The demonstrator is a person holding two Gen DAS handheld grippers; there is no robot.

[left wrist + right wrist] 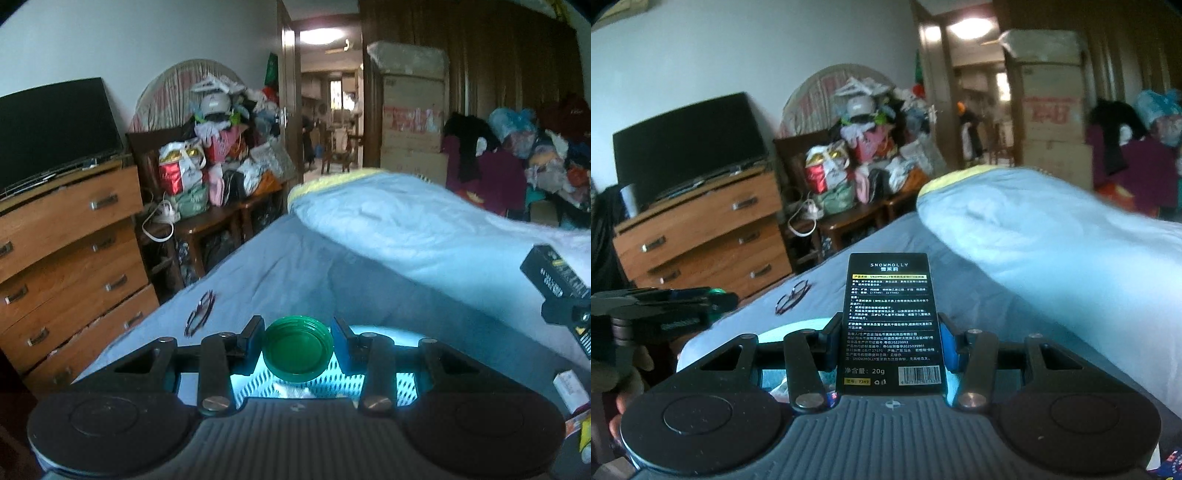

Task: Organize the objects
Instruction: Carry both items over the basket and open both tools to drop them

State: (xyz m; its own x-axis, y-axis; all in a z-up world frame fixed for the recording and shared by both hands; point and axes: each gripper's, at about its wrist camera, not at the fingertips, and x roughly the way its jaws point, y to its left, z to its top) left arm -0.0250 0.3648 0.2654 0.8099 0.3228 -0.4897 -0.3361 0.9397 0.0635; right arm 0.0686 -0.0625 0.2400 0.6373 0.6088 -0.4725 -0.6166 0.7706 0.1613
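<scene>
My left gripper is shut on a round green lid, held with its hollow side toward the camera, above a white perforated basket on the bed. My right gripper is shut on a tall black box with printed white text, standing upright between the pads. That same black box and the right gripper show at the right edge of the left wrist view. The left gripper shows at the left of the right wrist view, a hand under it.
A blue bed sheet carries a pair of glasses and a folded light blue quilt. A wooden dresser with a dark screen stands left. Piled bags and stacked cardboard boxes flank an open doorway. Small packets lie at the right.
</scene>
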